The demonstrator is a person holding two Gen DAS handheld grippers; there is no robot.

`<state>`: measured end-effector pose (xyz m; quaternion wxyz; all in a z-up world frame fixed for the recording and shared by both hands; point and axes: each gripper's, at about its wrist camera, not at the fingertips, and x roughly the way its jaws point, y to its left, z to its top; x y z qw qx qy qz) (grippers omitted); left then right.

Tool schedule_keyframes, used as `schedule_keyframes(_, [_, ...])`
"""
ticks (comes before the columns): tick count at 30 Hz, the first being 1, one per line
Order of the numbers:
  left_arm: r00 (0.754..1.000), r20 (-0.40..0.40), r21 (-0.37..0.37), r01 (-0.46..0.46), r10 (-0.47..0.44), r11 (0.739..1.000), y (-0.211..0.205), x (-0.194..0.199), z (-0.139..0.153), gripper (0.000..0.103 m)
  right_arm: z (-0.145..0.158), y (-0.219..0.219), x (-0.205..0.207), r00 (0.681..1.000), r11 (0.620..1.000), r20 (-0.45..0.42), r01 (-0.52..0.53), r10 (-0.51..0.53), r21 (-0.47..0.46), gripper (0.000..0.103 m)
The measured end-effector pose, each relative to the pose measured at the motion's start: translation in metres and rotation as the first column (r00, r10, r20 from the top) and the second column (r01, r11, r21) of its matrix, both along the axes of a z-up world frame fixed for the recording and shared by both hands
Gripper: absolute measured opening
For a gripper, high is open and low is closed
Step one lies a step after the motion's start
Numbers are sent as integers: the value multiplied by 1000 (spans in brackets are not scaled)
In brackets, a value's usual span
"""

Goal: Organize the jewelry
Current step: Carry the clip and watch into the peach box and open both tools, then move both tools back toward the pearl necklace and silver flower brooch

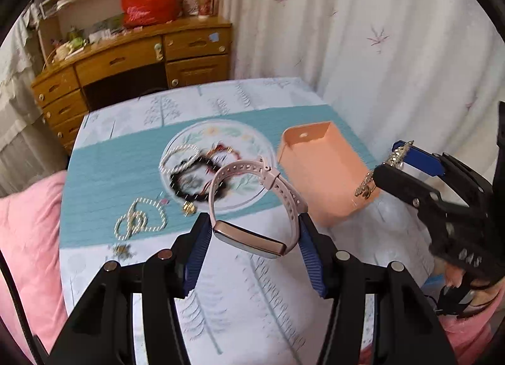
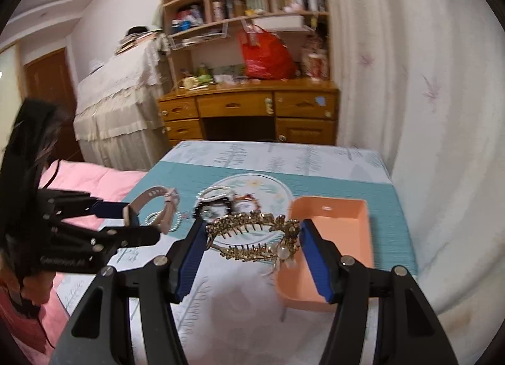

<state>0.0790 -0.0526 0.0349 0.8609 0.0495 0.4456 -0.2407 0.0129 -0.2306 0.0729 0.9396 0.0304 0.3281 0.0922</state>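
Holding a pale pink watch (image 1: 252, 204) in my left gripper (image 1: 252, 238), I see its two blue pads clamped on the looped band, one on each side of the rose-gold face, with the buckled strap arching up ahead of the fingertips. The watch hangs clear above the table (image 1: 252, 302). To the left of and beyond this gripper, a string of white pearls (image 1: 139, 220) lies loose on the teal stripe of the cloth, with a small gold piece (image 1: 121, 250) nearer to me. Straight ahead of the fingertips sits a round patterned plate (image 1: 249, 141) carrying a pearl bracelet (image 1: 178, 158), a dark bead bracelet (image 1: 189, 185) and a red and gold piece that is too blurred to name. Just right of the plate, ahead and to the right of the left gripper, stands the peach tray (image 1: 318, 172), open-topped and with nothing in it.

Moving across to my right gripper (image 2: 252, 242), its blue pads are closed on a gold hair claw (image 2: 252, 235) set with small stones and a pearl, gripped by both ends so it spans the gap crosswise. The claw is lifted off the cloth, and the near left part of the tray lies directly below and behind its right end. From this wrist view my left gripper shows off to the left, at about the same height, with the watch in it. A pink blanket (image 2: 94, 179) lies beyond it at the table's left edge.
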Motion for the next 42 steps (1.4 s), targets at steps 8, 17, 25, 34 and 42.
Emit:
schedule_keyframes(8, [997, -6, -18, 79, -79, 997, -58, 25, 0, 54, -6, -67, 28, 995, 989, -60, 83, -76, 126, 60])
schedule_keyframes(17, [980, -93, -16, 177, -178, 984, -124, 42, -50, 54, -12, -100, 45, 993, 967, -87, 104, -86, 231, 61])
schedule_keyframes(25, [973, -139, -54, 179, -185, 982, -147, 51, -67, 95, -25, -110, 60, 987, 956, -152, 90, -48, 278, 62])
schedule_keyframes(34, [980, -153, -31, 124, -127, 992, -121, 55, -60, 95, -39, -113, 67, 976, 947, -214, 113, -49, 301, 63])
schedule_keyframes(42, [995, -98, 43, 36, -31, 998, -84, 47, -46, 95, -35, -105, 68, 976, 945, -214, 99, -31, 312, 66])
